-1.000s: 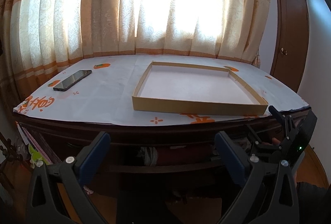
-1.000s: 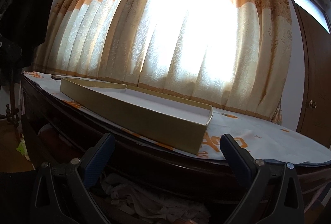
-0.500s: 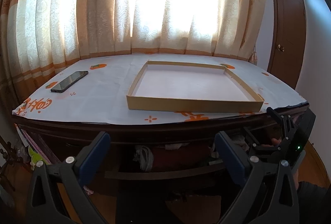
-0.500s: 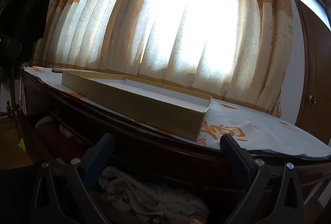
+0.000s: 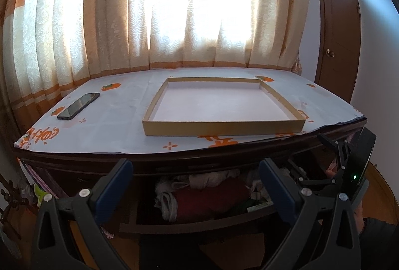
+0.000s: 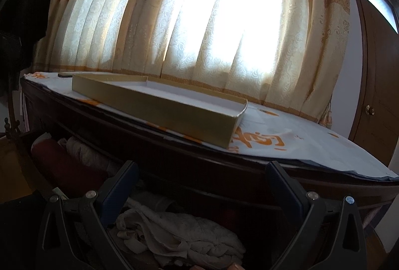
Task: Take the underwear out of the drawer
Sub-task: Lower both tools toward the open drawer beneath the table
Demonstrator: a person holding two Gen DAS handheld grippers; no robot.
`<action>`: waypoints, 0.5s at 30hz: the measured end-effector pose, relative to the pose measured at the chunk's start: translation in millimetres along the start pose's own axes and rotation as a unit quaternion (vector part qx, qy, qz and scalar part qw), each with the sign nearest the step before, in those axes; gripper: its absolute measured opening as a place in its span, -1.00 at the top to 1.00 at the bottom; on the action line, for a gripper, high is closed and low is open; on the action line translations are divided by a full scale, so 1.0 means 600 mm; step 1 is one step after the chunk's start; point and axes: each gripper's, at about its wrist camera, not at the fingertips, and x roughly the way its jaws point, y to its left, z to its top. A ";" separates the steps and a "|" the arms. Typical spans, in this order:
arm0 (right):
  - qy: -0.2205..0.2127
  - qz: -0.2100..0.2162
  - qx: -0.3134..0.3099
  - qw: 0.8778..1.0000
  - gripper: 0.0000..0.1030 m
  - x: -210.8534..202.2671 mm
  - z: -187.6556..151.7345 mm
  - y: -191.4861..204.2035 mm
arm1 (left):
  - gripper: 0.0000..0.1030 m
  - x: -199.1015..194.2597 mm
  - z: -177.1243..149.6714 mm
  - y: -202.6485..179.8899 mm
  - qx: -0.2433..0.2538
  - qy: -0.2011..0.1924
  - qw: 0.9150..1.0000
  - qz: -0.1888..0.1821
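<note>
A patterned curtain [image 5: 99, 21] is seen backlit behind a dark wooden table [image 5: 174, 160], whose top is covered by a white printed sheet [image 5: 112, 125]. On that sheet a shallow cardboard tray [image 5: 222, 126] is set near the middle, with a black phone [image 5: 78, 105] left well apart at the far left. Below the table's near edge, a drawer [image 5: 199, 221] is shown pulled open and filled with bundled clothing. The left tongs [image 5: 194, 185] are held spread wide and empty, just in front of the drawer, a dark red bundle [image 5: 212, 200] framed between their tips. The right tongs [image 6: 199, 185] are likewise held apart and empty, over the drawer's right end. The underwear [image 6: 179, 235], judged to be the pale crumpled heap, is found directly below and between the right tongs' tips, its long axis running left to right. The right hand is judged the nearer; a short downward reach appears called for.
</note>
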 end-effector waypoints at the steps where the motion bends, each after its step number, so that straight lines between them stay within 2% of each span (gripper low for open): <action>1: 0.003 0.000 -0.002 1.000 -0.99 -0.001 0.000 0.001 | -0.99 -0.001 0.000 -0.001 0.000 0.000 1.000 0.000; 15: 0.050 0.013 -0.008 0.999 -0.99 -0.017 -0.002 -0.002 | -0.99 -0.012 0.005 -0.013 0.008 -0.004 1.000 -0.004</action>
